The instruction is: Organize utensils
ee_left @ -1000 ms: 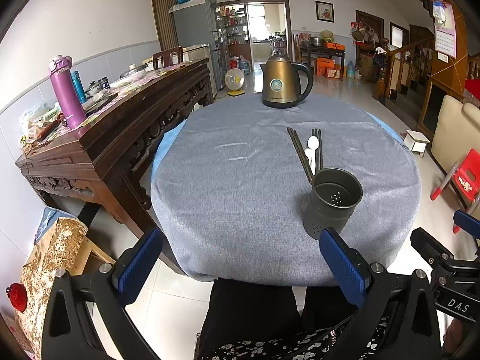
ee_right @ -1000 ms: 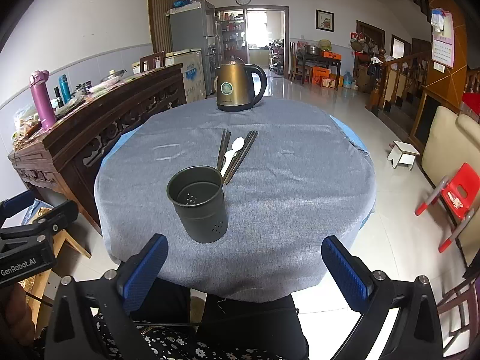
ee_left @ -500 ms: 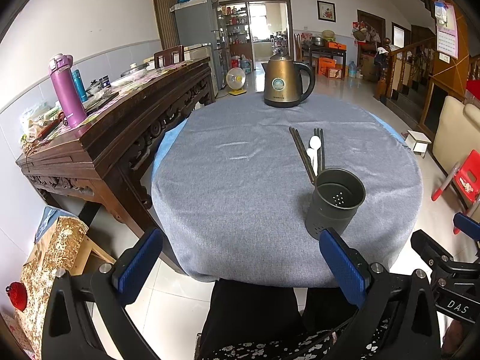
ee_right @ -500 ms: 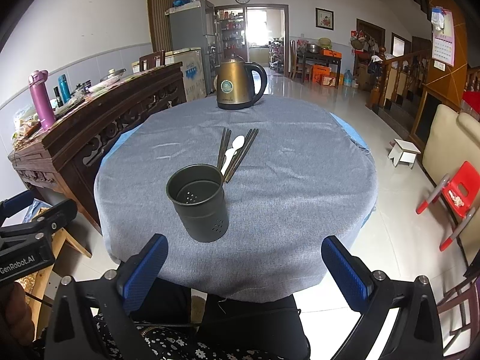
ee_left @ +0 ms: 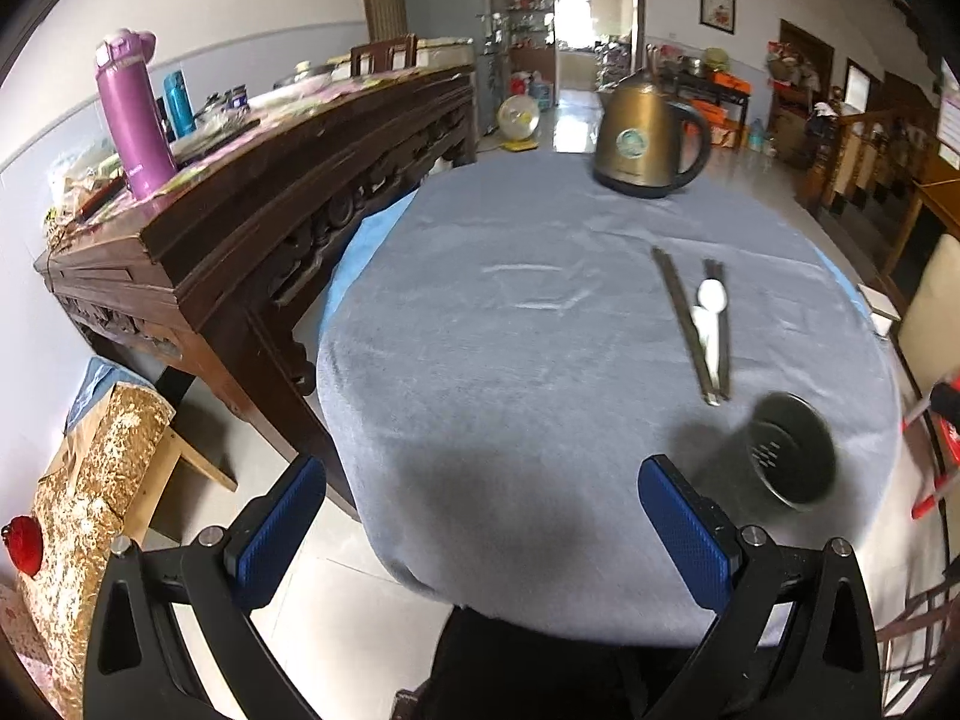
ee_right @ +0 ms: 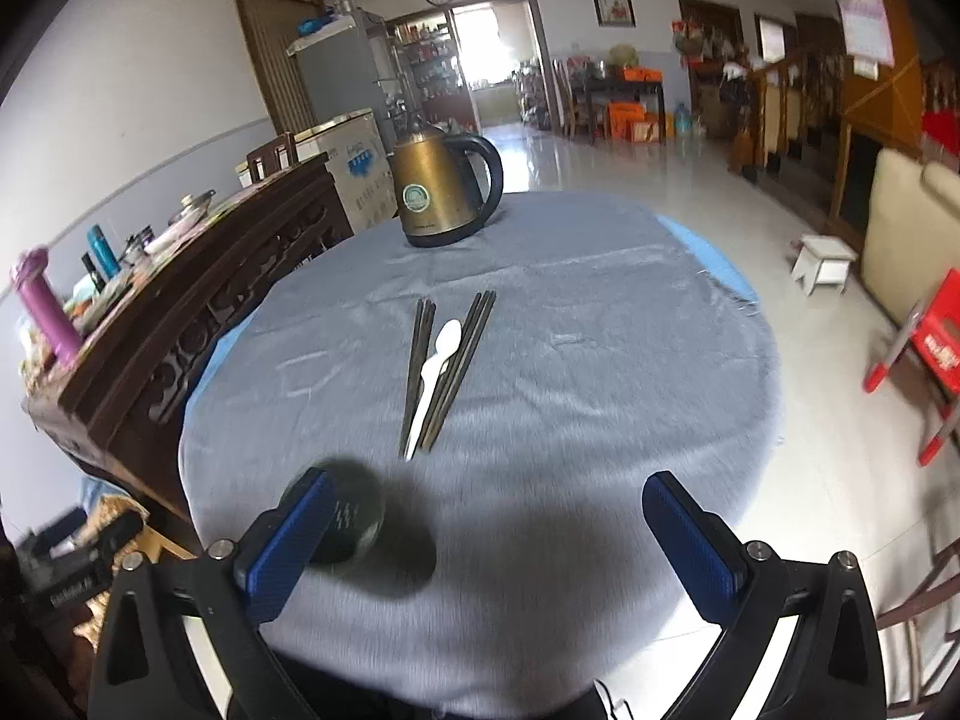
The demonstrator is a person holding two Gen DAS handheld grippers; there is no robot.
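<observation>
A dark grey perforated utensil cup point(ee_left: 791, 459) stands near the front of the round table, blurred in both views; in the right wrist view the cup point(ee_right: 366, 525) sits just behind my left blue finger. Beyond it lie dark chopsticks point(ee_left: 684, 324) point(ee_right: 456, 363) in two pairs, with a white plastic spoon point(ee_left: 710, 324) point(ee_right: 437, 363) between them. My left gripper point(ee_left: 480, 528) is open and empty over the table's front edge, left of the cup. My right gripper point(ee_right: 492, 546) is open and empty, right of the cup.
A bronze electric kettle point(ee_left: 645, 141) point(ee_right: 441, 186) stands at the far side of the grey-clothed table point(ee_left: 510, 360). A carved dark wooden sideboard point(ee_left: 240, 192) with a purple bottle point(ee_left: 132, 120) flanks the left. A red stool point(ee_right: 924, 360) and white step stool point(ee_right: 825, 261) stand on the floor to the right.
Both grippers have risen and moved forward over the table, tilting down; the cup now sits lower and nearer in both views. Both stay open. Cup and utensils have not moved.
</observation>
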